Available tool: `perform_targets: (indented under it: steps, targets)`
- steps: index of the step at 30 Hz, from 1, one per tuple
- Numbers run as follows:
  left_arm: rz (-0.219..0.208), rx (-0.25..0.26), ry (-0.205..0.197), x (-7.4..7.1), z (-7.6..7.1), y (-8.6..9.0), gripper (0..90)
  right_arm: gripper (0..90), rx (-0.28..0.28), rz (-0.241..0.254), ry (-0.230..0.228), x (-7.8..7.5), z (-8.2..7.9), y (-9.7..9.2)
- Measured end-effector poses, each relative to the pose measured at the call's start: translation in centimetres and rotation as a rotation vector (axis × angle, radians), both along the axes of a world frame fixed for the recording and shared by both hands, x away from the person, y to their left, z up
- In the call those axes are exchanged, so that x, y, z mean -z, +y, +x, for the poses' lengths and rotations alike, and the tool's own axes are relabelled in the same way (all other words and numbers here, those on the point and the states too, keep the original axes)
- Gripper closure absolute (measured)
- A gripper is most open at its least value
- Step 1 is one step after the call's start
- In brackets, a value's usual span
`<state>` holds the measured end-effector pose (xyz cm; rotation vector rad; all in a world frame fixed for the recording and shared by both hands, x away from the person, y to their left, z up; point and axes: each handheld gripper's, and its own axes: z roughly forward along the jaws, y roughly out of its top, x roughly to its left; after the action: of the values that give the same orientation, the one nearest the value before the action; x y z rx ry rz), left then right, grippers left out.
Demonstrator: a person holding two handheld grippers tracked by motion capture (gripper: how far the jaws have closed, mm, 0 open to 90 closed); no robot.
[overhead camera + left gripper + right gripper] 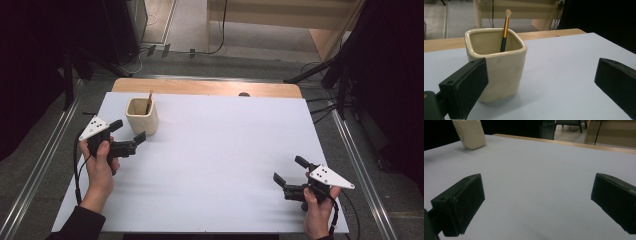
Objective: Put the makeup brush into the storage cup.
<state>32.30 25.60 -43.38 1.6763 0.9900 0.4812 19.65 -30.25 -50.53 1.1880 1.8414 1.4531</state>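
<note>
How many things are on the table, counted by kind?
Cream cup: 1
Brush standing in the cup: 1
Total: 2

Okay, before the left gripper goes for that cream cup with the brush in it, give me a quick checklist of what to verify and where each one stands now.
1. Left gripper open wide enough: ok, jaws stand well apart.
2. Cup upright on the white table cover: ok.
3. Cup between the jaws: not ok, in the left gripper view it sits by the left jaw, not centred in the gap.
4. Brush settled in the cup: ok, it leans on the far rim, bristles up.
5. Right gripper out of the way: ok, open, empty, at the near right corner.
6. Jaw touching the cup wall: cannot tell.
</note>
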Motion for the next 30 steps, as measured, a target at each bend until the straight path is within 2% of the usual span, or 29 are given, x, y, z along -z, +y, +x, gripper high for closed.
perform_targets:
  steps: [30]
  targets:
    - [0.015, -0.004, 0.000, 2.2, -3.7, 1.0, 0.0, 0.0, -0.004, -0.002, -0.007, -0.2, -0.1, 0.2]
